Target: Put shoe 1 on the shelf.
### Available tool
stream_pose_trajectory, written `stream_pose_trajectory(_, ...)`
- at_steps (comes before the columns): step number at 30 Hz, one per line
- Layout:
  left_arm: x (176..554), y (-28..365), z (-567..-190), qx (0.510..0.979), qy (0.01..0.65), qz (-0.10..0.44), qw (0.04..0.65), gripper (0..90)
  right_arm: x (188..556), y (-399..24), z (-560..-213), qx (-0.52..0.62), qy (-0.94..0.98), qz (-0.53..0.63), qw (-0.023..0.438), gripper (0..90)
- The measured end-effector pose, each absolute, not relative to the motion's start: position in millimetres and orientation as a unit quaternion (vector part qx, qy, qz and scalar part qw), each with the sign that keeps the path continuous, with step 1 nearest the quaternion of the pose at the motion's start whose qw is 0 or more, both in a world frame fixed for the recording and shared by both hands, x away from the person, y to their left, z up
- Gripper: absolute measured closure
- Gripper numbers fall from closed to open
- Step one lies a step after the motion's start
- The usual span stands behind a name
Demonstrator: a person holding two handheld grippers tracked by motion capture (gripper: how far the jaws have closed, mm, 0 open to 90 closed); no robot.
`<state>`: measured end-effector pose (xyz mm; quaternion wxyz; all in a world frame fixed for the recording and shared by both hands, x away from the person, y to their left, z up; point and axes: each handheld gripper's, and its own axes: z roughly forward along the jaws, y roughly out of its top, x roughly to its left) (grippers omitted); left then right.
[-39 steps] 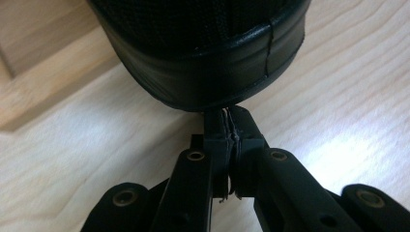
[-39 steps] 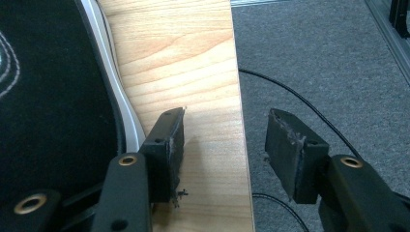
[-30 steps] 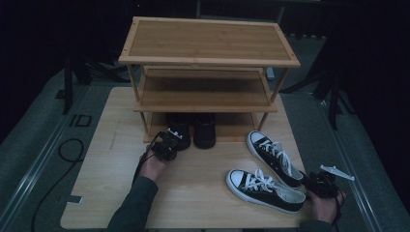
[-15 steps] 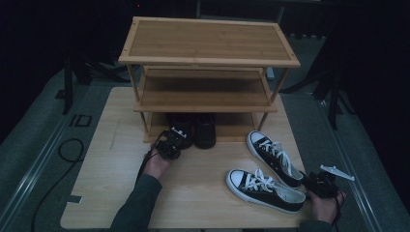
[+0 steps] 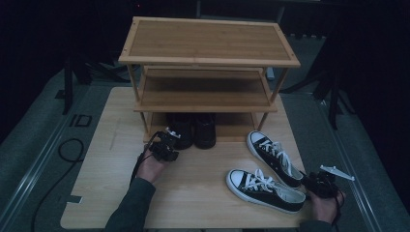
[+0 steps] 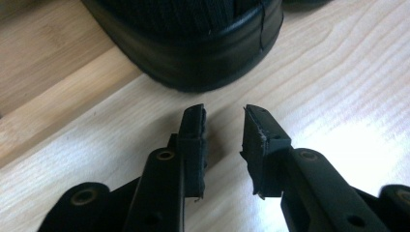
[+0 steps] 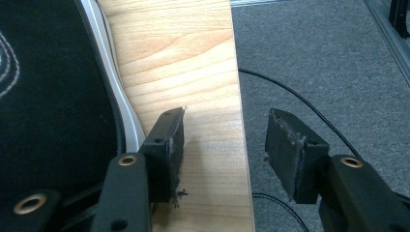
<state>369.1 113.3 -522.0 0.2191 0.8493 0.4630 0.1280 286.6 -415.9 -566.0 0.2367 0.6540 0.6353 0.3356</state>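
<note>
A pair of black shoes (image 5: 193, 129) stands under the lowest shelf of a bamboo rack (image 5: 208, 41). My left gripper (image 5: 168, 141) sits on the table just in front of the left black shoe (image 6: 193, 58). In the left gripper view its jaws (image 6: 225, 113) have just been opening, with a narrow gap, nothing between them, and the shoe's heel a little ahead. Two black-and-white sneakers (image 5: 266, 189) (image 5: 274, 157) lie at the right. My right gripper (image 5: 314, 182) stands open behind the near sneaker's heel (image 7: 48, 96), with its jaws (image 7: 227, 121) over the table's right edge.
The wooden table (image 5: 193, 198) stands on grey carpet. A black cable (image 5: 67, 150) loops on the floor to the left, and another cable (image 7: 300, 101) runs past the table's right edge. The rack's middle shelf (image 5: 203, 92) and top shelf are bare.
The left gripper has shifted slightly back from the black shoe's heel. The right hand and both sneakers have stayed put.
</note>
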Motion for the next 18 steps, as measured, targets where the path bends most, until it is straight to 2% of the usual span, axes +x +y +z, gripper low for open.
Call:
stream_pose_trajectory(6,360,127,-519,0.841,0.472,0.125,0.232,64.6,287,-416,-566,0.654,0.636,0.335,0.236,48.0)
stream_pose_trajectory(18,345,143,-516,0.833,0.48,0.126,0.245,60.3,287,-416,-566,0.653,0.636,0.335,0.238,48.0)
